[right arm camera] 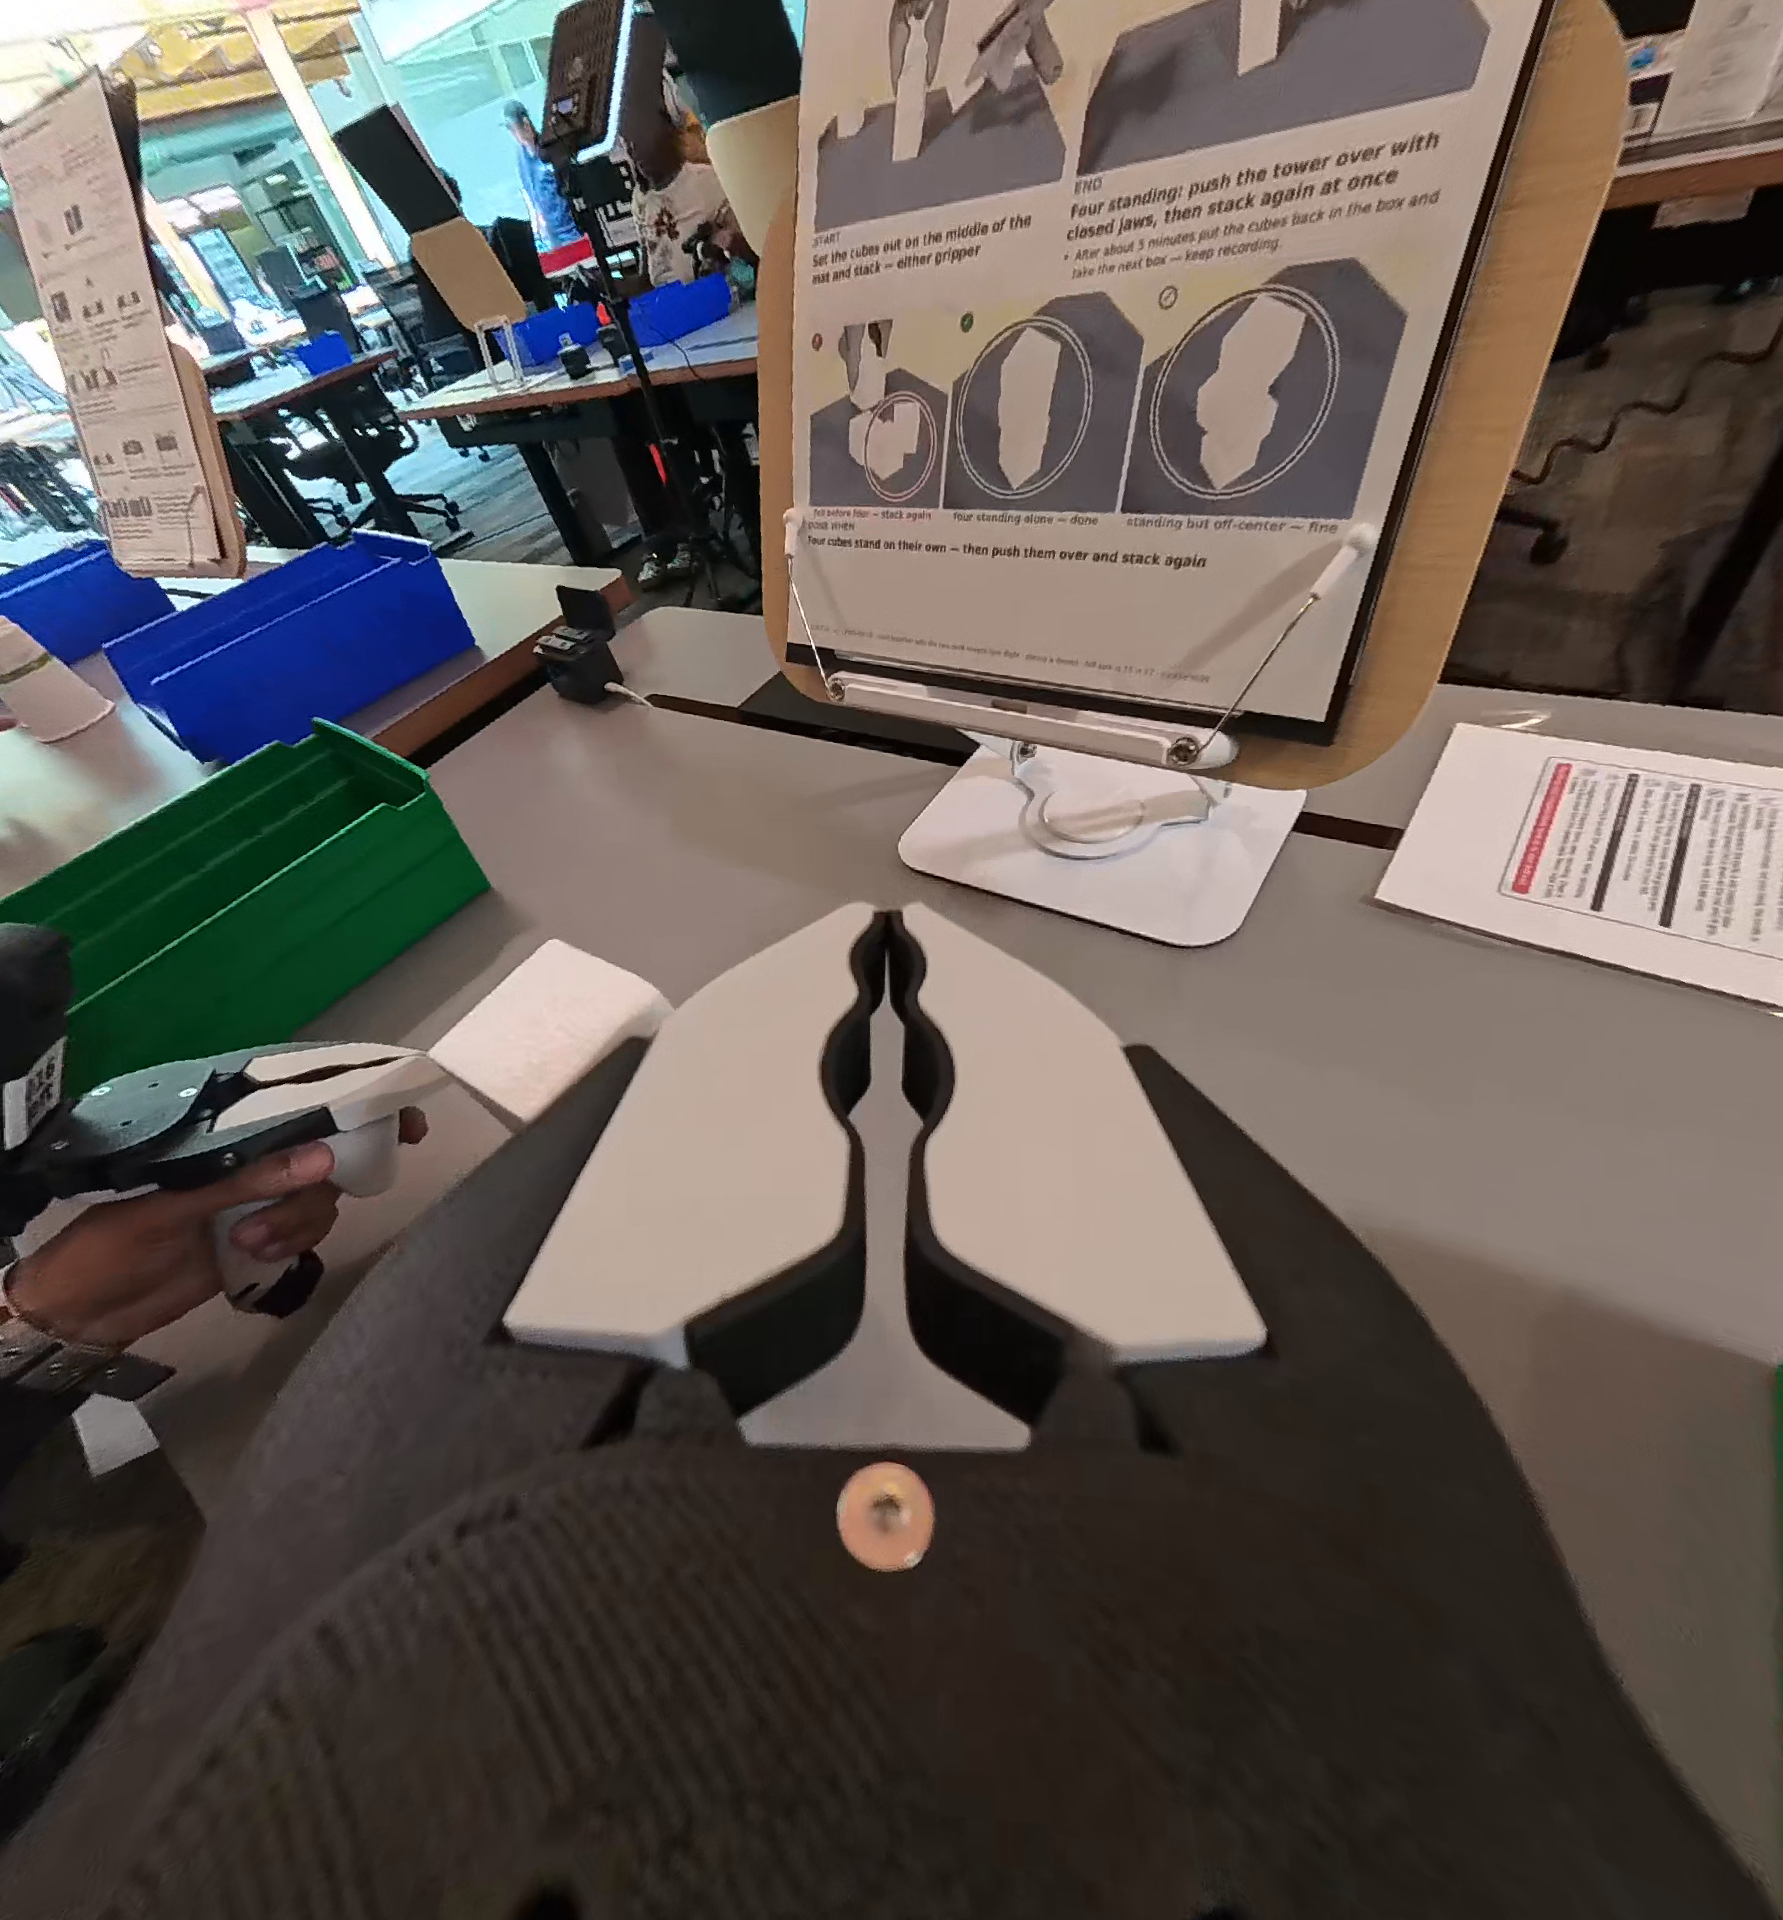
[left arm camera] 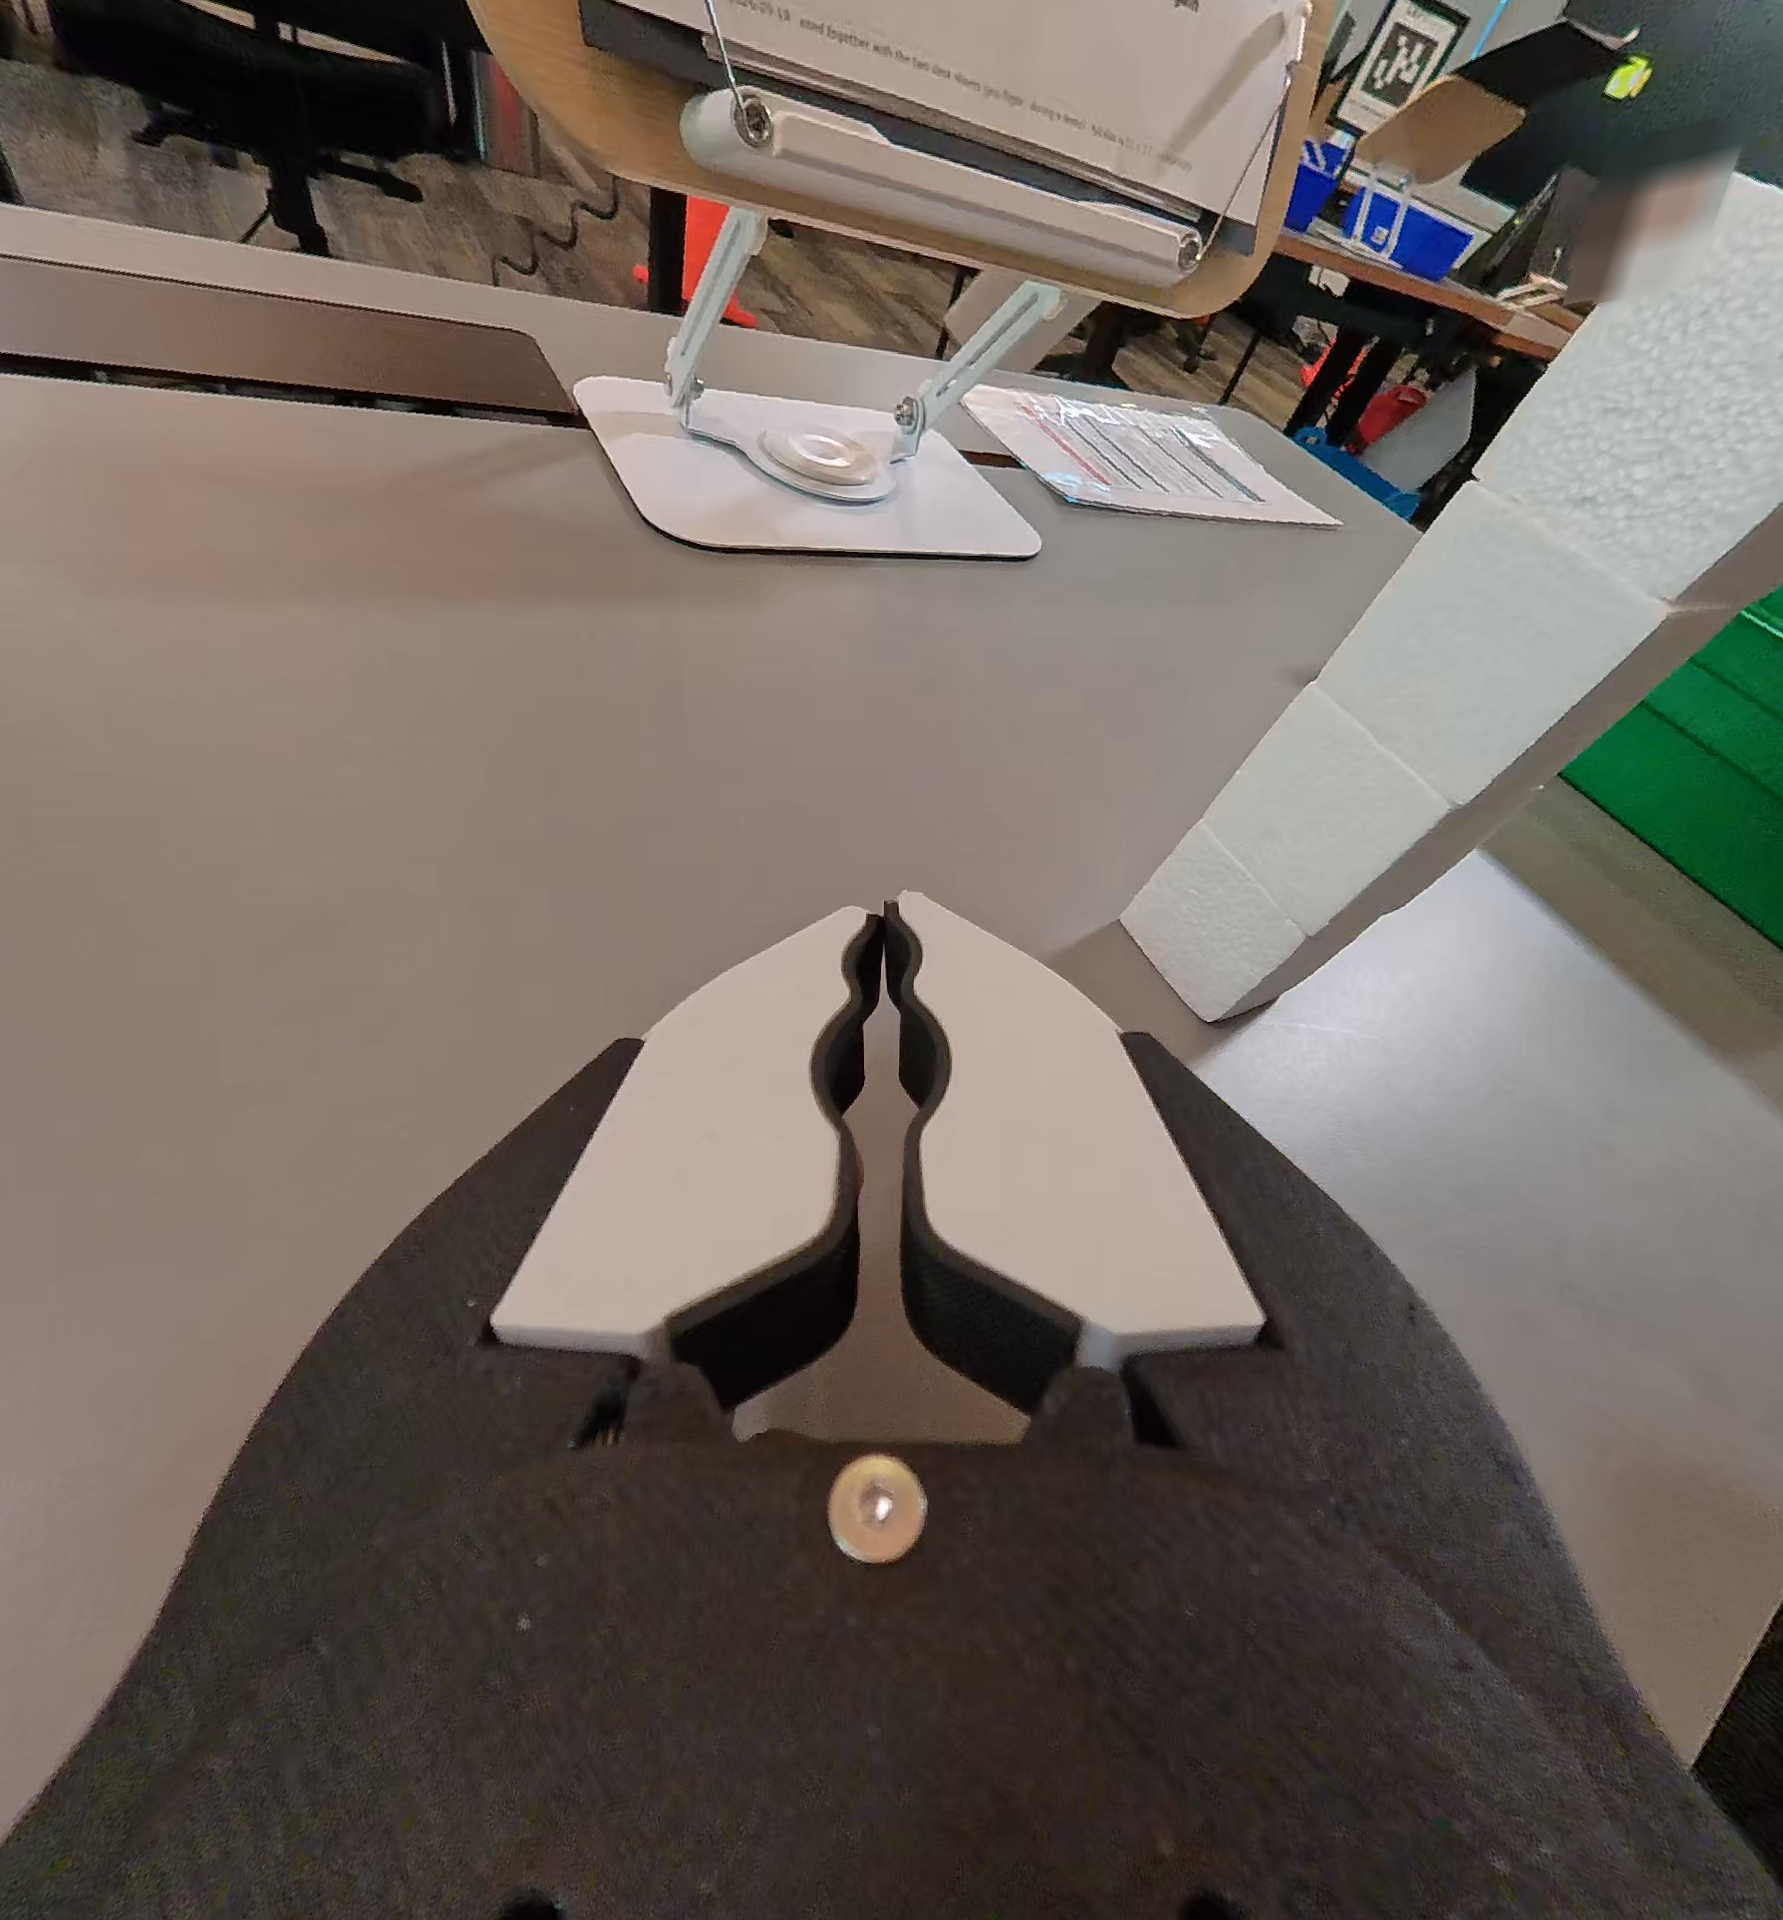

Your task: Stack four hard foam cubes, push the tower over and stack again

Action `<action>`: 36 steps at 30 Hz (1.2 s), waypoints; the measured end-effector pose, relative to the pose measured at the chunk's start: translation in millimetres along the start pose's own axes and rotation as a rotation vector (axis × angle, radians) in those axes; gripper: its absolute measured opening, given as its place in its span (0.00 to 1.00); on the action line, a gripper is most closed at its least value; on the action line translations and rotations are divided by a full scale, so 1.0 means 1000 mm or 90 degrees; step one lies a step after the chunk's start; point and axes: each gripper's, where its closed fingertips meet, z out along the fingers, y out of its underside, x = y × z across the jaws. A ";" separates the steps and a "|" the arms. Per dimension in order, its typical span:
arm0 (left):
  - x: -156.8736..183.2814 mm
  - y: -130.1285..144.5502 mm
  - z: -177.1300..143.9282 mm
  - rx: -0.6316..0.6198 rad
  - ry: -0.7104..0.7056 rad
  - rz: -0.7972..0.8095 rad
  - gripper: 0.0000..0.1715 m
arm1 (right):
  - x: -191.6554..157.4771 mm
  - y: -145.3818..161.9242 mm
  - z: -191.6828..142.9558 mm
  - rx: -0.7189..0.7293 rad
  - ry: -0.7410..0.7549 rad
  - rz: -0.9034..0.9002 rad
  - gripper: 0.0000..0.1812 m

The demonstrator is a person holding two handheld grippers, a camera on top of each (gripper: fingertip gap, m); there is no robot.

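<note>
In the left wrist view my left gripper (left arm camera: 887, 914) is shut and empty, low over the grey table (left arm camera: 451, 779). A tower of several stacked white foam cubes (left arm camera: 1427, 675) stands just to its right, apart from the fingertips. In the right wrist view my right gripper (right arm camera: 889, 920) is shut and empty, held higher over the table (right arm camera: 1282, 1091). A white foam cube (right arm camera: 544, 1023) shows to its left, its lower part hidden behind my right gripper. The left gripper (right arm camera: 430, 1065), held by a hand (right arm camera: 170, 1236), is shut with its tip right beside that cube.
A green bin (right arm camera: 243, 883) stands left of the cubes; it also shows in the left wrist view (left arm camera: 1749, 748). A document stand (right arm camera: 1084, 862) with a printed sheet stands at the table's back. A laminated sheet (right arm camera: 1645, 862) lies right of it. Blue bins (right arm camera: 284, 644) are on another table. Some 30 centimetres of space lies between my two pairs of fingers.
</note>
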 end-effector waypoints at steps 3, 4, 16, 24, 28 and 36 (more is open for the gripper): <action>-0.002 0.000 -0.002 0.004 -0.005 -0.001 0.00 | 0.002 0.000 -0.002 -0.015 0.010 -0.029 0.00; -0.003 0.000 -0.003 0.003 -0.006 -0.002 0.00 | 0.003 0.000 -0.003 -0.018 0.015 -0.038 0.00; -0.008 -0.001 -0.009 0.011 -0.019 -0.008 0.00 | 0.011 -0.012 -0.005 0.039 0.075 -0.116 0.00; 0.007 -0.001 0.005 0.001 0.013 0.011 0.01 | 0.018 0.006 -0.012 -0.039 0.139 -0.117 0.00; 0.013 0.002 0.011 -0.009 0.025 0.027 0.01 | 0.022 0.014 -0.014 -0.074 0.149 -0.118 0.00; 0.004 0.003 0.005 -0.008 0.022 -0.006 0.01 | 0.008 0.042 0.008 -0.149 0.047 -0.098 0.04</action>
